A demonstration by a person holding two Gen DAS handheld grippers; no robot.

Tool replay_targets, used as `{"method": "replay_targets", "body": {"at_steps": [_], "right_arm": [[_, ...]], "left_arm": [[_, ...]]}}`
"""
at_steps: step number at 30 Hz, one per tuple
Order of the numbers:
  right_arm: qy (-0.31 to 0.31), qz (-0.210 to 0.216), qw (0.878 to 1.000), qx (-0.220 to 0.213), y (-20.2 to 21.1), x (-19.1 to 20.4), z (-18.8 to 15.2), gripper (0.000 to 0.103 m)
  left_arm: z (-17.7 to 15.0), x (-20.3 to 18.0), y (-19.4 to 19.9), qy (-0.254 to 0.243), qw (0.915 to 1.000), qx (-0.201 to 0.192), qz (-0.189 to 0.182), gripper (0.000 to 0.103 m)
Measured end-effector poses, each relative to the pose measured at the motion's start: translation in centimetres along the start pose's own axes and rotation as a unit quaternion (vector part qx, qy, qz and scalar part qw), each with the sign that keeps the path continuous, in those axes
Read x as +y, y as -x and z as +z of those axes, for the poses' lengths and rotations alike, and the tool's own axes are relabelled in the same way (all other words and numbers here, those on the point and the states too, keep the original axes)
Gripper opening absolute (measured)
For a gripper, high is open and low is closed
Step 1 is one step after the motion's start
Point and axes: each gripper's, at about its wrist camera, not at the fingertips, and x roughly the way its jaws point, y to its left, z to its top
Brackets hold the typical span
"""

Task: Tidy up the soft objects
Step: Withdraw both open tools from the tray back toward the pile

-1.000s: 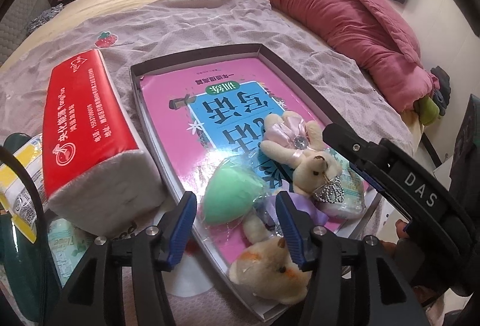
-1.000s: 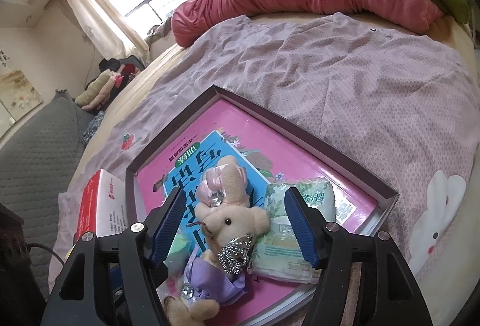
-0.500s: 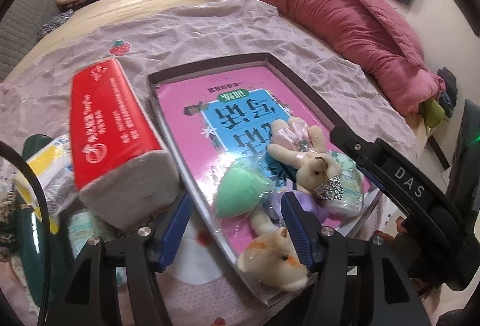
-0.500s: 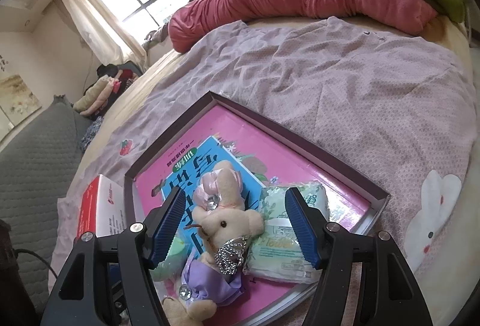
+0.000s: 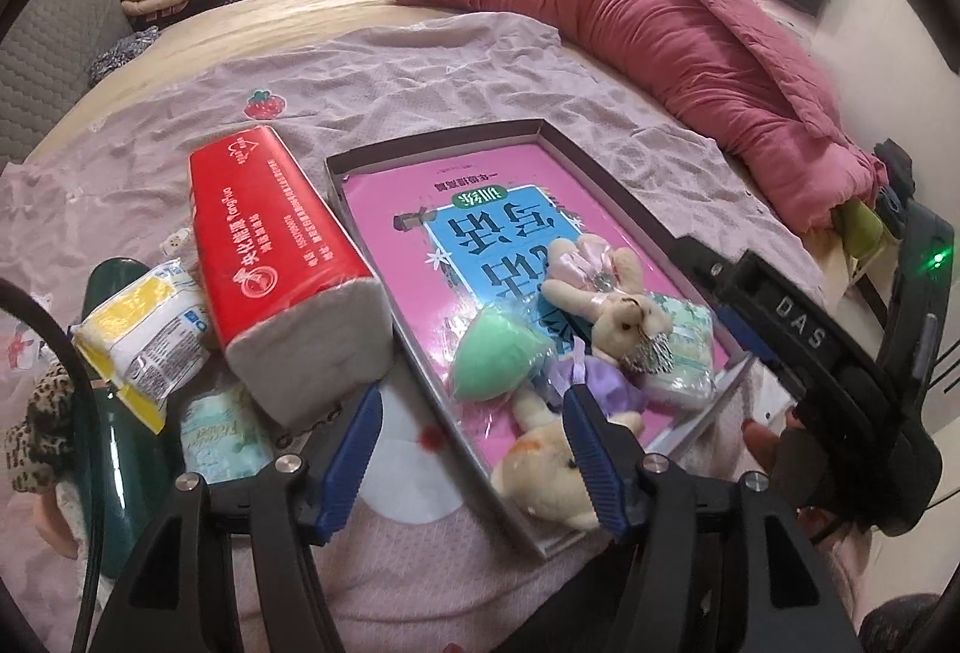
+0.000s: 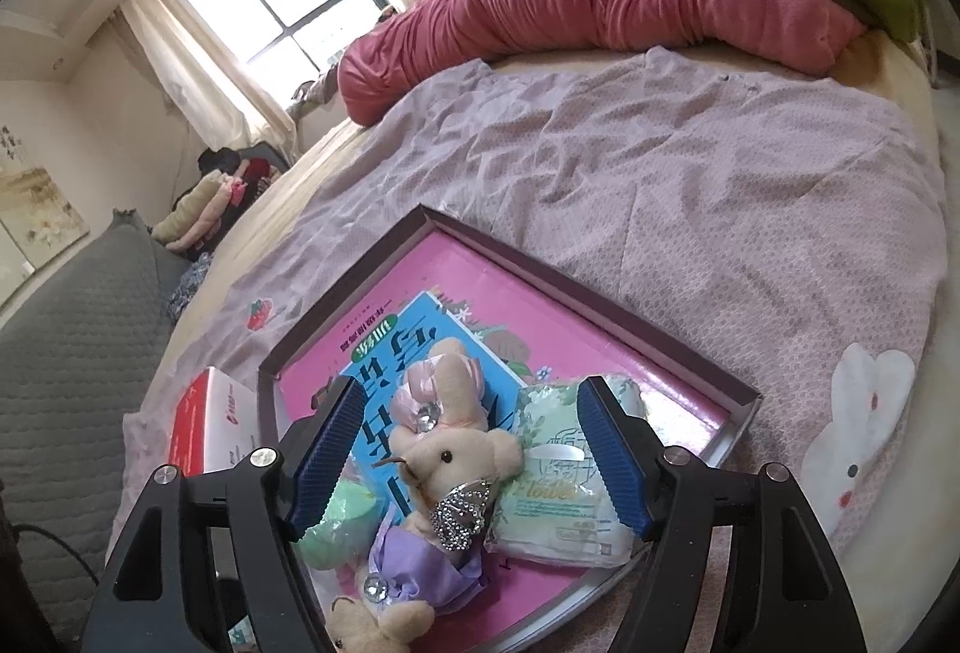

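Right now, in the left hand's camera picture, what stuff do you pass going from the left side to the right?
Yellow and white packet → red tissue pack → green sponge → bunny toy → pale green tissue packet → the other gripper's black body marked DAS.

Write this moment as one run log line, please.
left gripper: open, empty | right gripper: open, above plush bunny | tray: holds bunny, green sponge | red tissue pack: outside tray

plush bunnies (image 5: 624,317) 2 | tissue packs (image 5: 684,353) 4 (one big red) | green sponge (image 5: 498,353) 1 | tray (image 5: 432,155) 1
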Motion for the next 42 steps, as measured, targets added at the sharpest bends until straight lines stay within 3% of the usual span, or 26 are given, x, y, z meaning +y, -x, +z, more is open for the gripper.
{"method": "replay_targets", "body": {"at_steps": [5,8,26,42], "right_arm": [[0.033,0.007,0.997,-0.071,3.5,1.3,-0.3,0.075],[0.054,0.010,0.995,-0.087,5.0,2.3,-0.5,0.076],[0.140,-0.002,0.986,-0.089,8.0,6.5,-2.2,0.078],[0.193,0.061,0.976,-0.081,11.3,12.4,-4.1,0.078]], "left_arm": [[-0.8,0.2,1.5,0.000,1.0000,-0.006,0.000,0.062],[-1.2,0.7,2.6,0.002,0.9999,-0.011,0.003,0.062],[-3.2,6.4,8.8,0.053,0.9972,-0.048,0.022,0.062],[-6.0,14.3,14.9,0.112,0.9879,-0.085,0.066,0.062]]}}
